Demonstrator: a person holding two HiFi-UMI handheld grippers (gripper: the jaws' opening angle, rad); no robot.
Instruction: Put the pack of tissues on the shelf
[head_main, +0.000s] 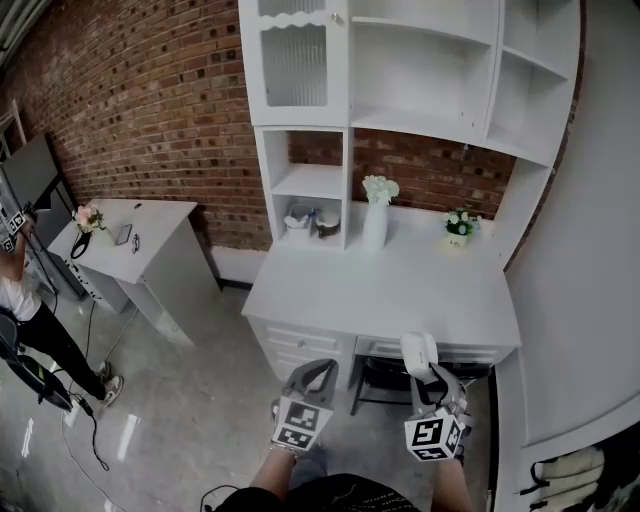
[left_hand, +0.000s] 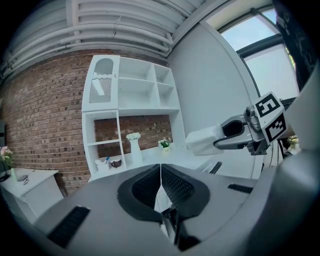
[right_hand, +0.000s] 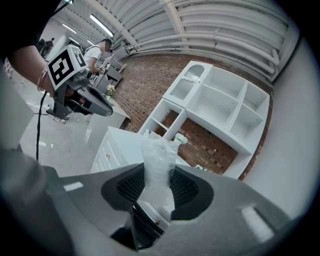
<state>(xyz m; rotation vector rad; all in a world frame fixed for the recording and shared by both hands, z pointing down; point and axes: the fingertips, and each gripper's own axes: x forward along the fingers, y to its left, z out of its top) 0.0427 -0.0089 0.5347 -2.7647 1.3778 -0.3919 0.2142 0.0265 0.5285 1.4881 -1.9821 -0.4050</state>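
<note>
The pack of tissues (right_hand: 158, 167), white in clear wrap, stands up between the pads of my right gripper (right_hand: 159, 176), which is shut on it. In the head view that gripper (head_main: 426, 376) hovers just before the white desk's front edge (head_main: 400, 335), with the pack (head_main: 419, 352) sticking forward. The left gripper view shows the pack (left_hand: 202, 141) from the side. My left gripper (left_hand: 160, 172) is shut with nothing in it and sits beside the right one, low in the head view (head_main: 311, 376). The white shelf unit (head_main: 420, 120) rises at the back of the desk with bare shelves.
On the desk stand a white vase with flowers (head_main: 376, 215) and a small flower pot (head_main: 459, 224). Small items fill a lower cubby (head_main: 310, 220). A dark chair (head_main: 380, 378) is tucked under the desk. A second white table (head_main: 130, 250) and a person (head_main: 20, 300) are at the left.
</note>
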